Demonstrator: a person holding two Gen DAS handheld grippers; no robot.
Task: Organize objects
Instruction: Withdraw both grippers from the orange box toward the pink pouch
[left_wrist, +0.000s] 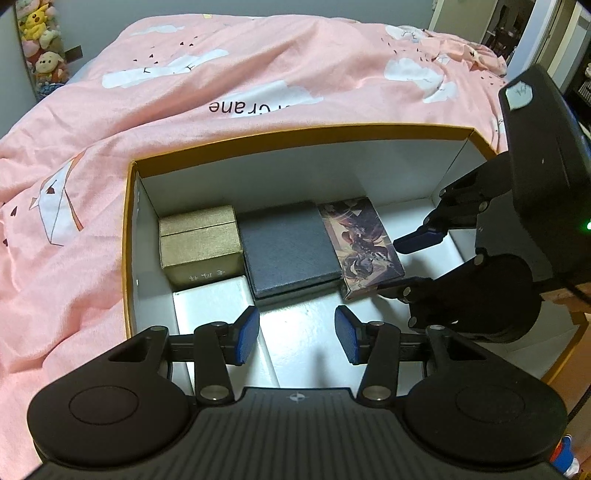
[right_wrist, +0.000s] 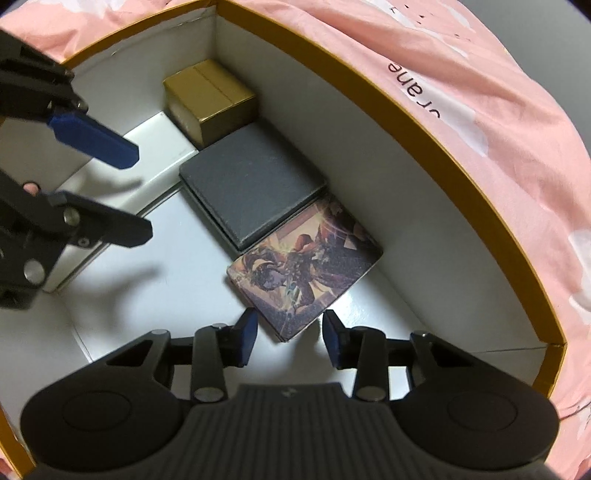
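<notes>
Right under my right-hand camera, the right claw (right_wrist: 290, 338) sits low in the frame with its blue pads standing apart on either side of the near corner of the picture box (right_wrist: 303, 275); neither pad presses on it that I can see, so I count it as not yet gripped. Up and to the left from there runs a tidy row along the white wall: the dark grey box (right_wrist: 251, 188) touching the picture box, then the gold box (right_wrist: 210, 99) in the far corner of the big orange-rimmed carton (right_wrist: 480, 192). At the left edge my left claw (right_wrist: 133, 194) hangs over bare floor, jaws apart and empty.

From my left-hand camera the same row sits mid-frame, and a flat white box (left_wrist: 214, 299) lies in front of the gold one.

I judge the picture box slightly skewed. To do this well, I'd square the pads to its long sides before closing, then nudge it flush without disturbing the grey box.
</notes>
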